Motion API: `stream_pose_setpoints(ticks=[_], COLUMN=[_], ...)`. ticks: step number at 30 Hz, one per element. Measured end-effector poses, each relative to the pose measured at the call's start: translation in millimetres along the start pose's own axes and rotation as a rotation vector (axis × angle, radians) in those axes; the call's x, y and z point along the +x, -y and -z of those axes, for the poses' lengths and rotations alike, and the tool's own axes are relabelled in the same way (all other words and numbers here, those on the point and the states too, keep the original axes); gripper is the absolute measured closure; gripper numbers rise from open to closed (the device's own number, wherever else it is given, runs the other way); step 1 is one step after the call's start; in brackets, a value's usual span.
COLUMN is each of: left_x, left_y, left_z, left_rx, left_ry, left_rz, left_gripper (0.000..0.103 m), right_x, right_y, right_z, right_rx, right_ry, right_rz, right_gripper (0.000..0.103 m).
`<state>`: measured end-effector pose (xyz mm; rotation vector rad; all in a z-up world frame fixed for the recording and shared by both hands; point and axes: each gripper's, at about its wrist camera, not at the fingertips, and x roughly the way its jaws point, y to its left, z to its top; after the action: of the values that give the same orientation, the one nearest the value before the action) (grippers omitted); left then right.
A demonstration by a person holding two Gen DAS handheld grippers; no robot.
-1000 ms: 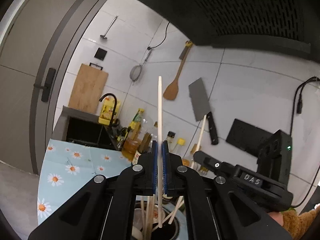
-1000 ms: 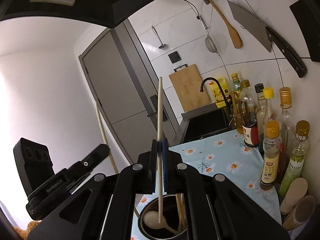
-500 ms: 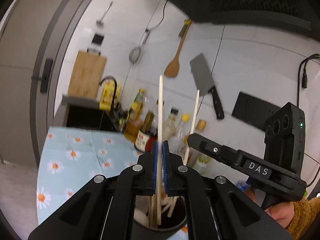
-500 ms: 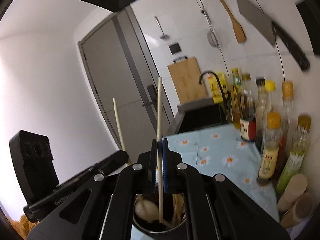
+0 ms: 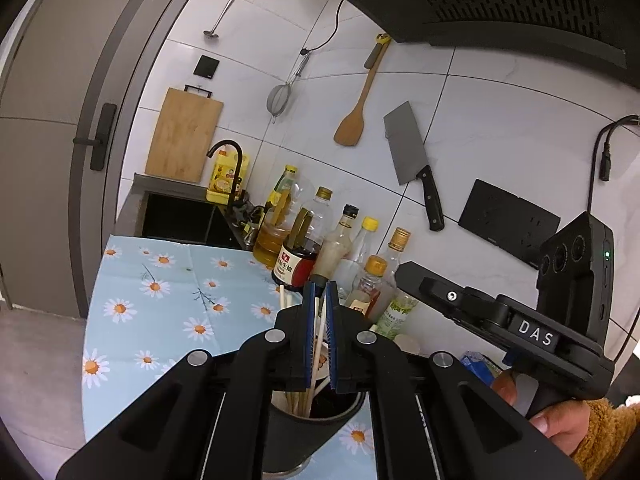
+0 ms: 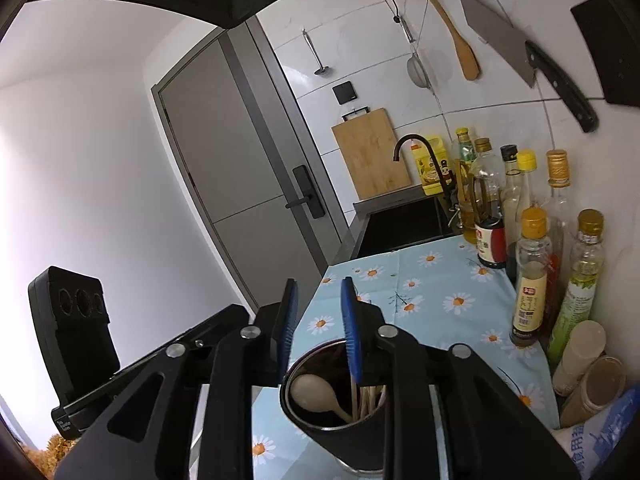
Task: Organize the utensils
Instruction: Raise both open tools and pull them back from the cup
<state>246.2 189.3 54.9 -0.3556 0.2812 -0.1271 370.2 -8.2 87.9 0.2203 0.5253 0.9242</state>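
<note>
On the daisy-print cloth (image 6: 424,292) stood the dark round utensil holder (image 6: 340,436) — wooden chopsticks (image 6: 370,398) and a pale spoon (image 6: 310,390) inside. Above it both grippers, left (image 5: 319,320) and right (image 6: 318,332), were parted, empty; depositing looked done — fetching another utensil likely follows.

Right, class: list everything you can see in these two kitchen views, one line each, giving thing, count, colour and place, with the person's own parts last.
utensil holder: one, black, on the cloth, below both grippers
chopsticks: several, pale wood, in the holder
spoon: one, cream, in the holder
tablecloth: one, light blue with daisies, on the counter
condiment bottles: several, mostly clear, along the wall
cleaver: one, grey blade, black handle, on the wall
wooden spatula: one, on the wall
strainer: one, metal, on the wall
cutting board: one, wooden, behind the sink
left gripper: black, blue pads, slightly open
right gripper: black, blue pads, open
</note>
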Motion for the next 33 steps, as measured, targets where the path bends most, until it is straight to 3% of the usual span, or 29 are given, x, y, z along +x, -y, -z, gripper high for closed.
stream_pose_setpoints(ticks=[2,5,7,12,15,19,28,33], left_x=[-5.8,-18.4,-28.8,-56.5,-69.1,-89.6,-127.9,-134.4], left_y=[2.6,8.3,12.5,26.5,37.8,56.1,84.3,100.3], left_z=[-0.8,-0.6,0.2,4.4,9.0,20.8,55.2,79.6], left_rx=[-0.003,0.006,0.009,0.033,0.063,0.107,0.087,0.096], left_ry=[-0.009,-0.018,-0.023,-0.02,-0.026,-0.018,-0.048,-0.105], left_rz=[0.014,0.009,0.003,-0.003,-0.032,-0.072,-0.19,-0.267], left_gripper=[0.098,0.098,0.08,0.078,0.06,0.05,0.006,0.007], right_x=[-8.3,-23.6,-35.9,-67.5,-85.6,-107.4,-143.4,-158.0], right_y=[-2.9,-8.6,-11.9,-17.2,-19.4,-20.8,-19.9,-16.6], right_z=[-0.7,-2.2,-2.4,2.5,8.9,17.1,39.3,52.4], right_rx=[0.0,-0.011,-0.02,-0.035,-0.046,-0.056,-0.121,-0.14], right_ry=[-0.003,0.004,0.01,0.007,-0.002,-0.016,-0.062,-0.111], right_rz=[-0.002,0.018,0.029,0.041,0.039,0.025,0.021,0.056], right_gripper=[0.075,0.063,0.059,0.045,0.04,0.032,0.005,0.005])
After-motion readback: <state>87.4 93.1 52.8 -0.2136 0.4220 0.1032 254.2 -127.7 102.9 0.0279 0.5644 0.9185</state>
